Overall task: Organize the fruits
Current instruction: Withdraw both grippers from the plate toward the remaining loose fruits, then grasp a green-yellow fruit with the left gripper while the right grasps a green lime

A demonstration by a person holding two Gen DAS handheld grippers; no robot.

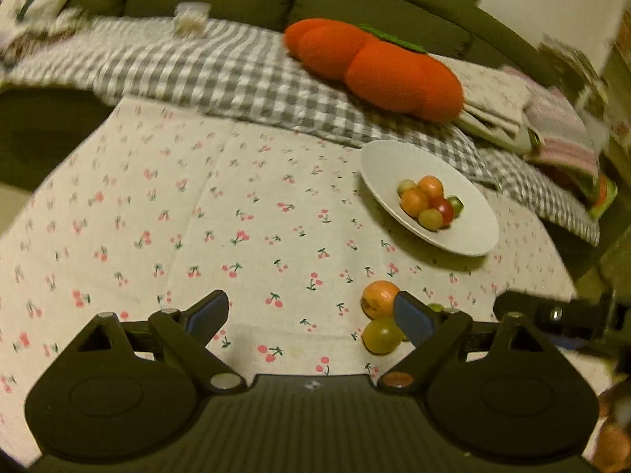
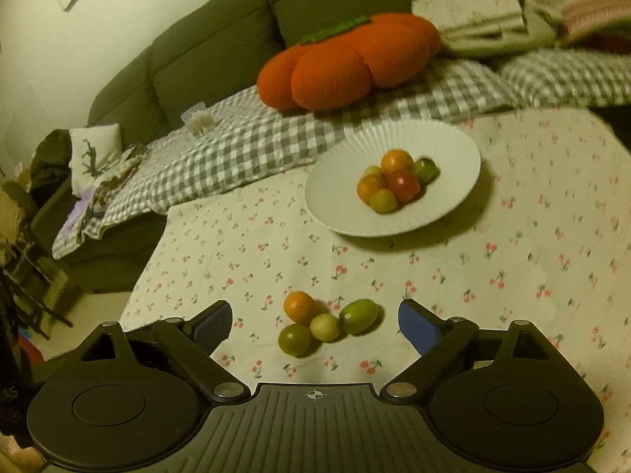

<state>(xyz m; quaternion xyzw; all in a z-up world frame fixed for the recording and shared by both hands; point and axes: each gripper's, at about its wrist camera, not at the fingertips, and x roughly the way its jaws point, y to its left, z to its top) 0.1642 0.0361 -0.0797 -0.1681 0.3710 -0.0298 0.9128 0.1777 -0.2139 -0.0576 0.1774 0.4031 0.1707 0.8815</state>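
On the cherry-print tablecloth (image 2: 512,276) in front of me, four loose fruits sit in a tight cluster near my right gripper (image 2: 315,325): an orange one (image 2: 299,306) at the far left, a pale yellow one (image 2: 325,326) in the middle, a green one (image 2: 359,316) to its right and a darker green one (image 2: 295,339) nearest me. I have the right jaws spread wide with nothing between the pads; the cluster lies just beyond the fingertips, untouched.

Farther off stands the white ribbed plate (image 2: 347,149), with six small fruits heaped at its centre: orange, red, yellow and green.

From the left wrist view, my left gripper (image 1: 311,317) is also wide open and empty. Its right finger (image 1: 412,317) overlaps the loose cluster in view, beside the orange fruit (image 1: 378,297) and a green one (image 1: 380,335); I cannot tell whether it touches them. The plate (image 1: 394,157) lies far right.

Behind the table, an orange pumpkin cushion (image 2: 347,63) rests on a grey checked blanket (image 2: 236,146) over the green sofa (image 2: 205,47).
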